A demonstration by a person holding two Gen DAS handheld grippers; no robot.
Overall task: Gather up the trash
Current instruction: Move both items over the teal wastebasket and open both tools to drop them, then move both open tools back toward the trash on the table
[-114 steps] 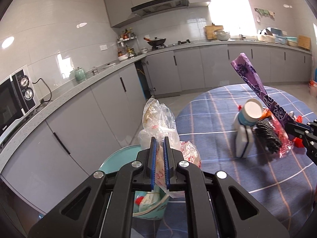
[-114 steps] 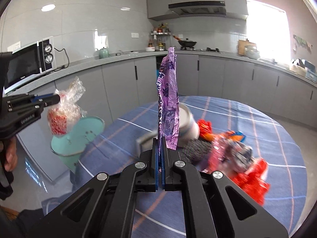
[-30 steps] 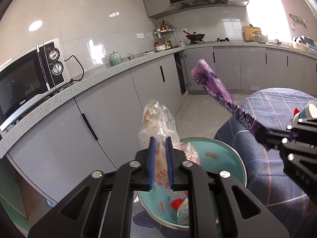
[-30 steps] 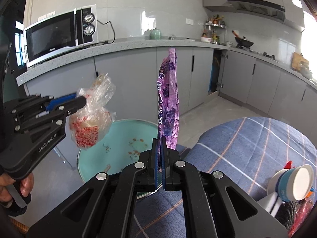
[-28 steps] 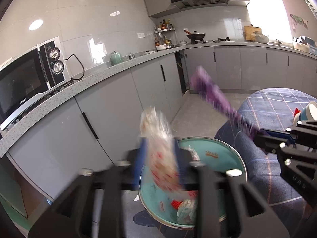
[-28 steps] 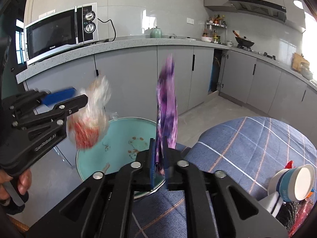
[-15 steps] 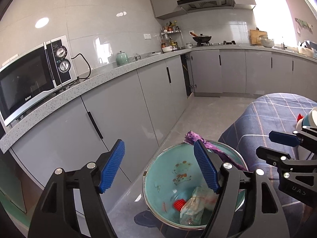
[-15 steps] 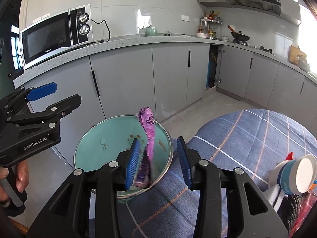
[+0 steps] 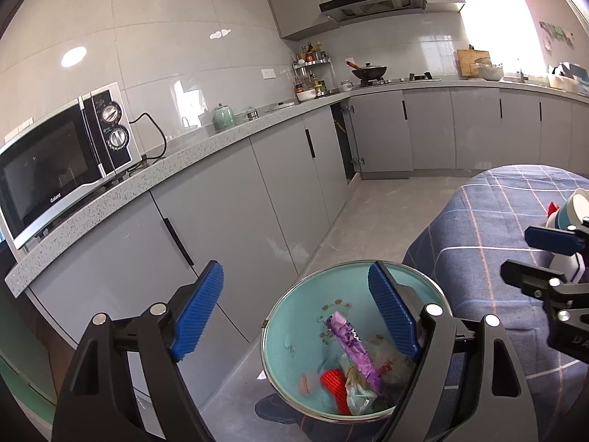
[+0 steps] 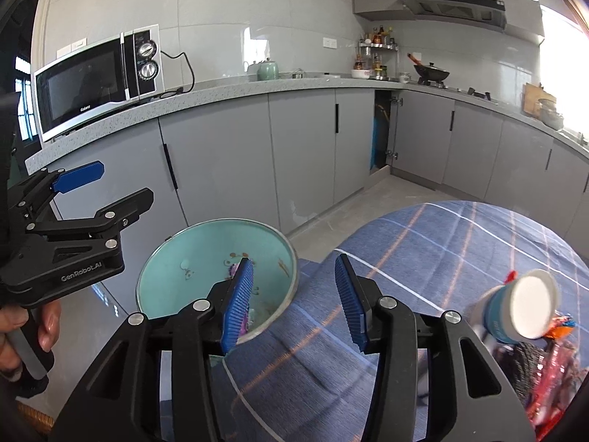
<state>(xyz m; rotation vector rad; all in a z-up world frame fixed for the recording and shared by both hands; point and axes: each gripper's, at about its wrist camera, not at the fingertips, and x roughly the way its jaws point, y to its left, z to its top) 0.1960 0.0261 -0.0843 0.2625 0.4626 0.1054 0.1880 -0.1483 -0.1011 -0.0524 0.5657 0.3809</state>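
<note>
Drop done: my left gripper (image 9: 294,313) and right gripper (image 10: 294,302), jaws just opened, empty, over the teal trash bin (image 9: 291,316); the purple wrapper (image 9: 353,346) lies inside; next, the paper cup (image 10: 522,305) on the table's near edge.

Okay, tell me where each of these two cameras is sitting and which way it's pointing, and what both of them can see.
Left wrist: sits on the left gripper, looking along its open fingers down into the teal bin holding the purple wrapper; the right gripper shows at the right edge.
Right wrist: sits on the right gripper, open over the bin's rim and the blue checked tablecloth; the left gripper and a hand show at left.
Shared: bin, tablecloth, microwave, white cup.
</note>
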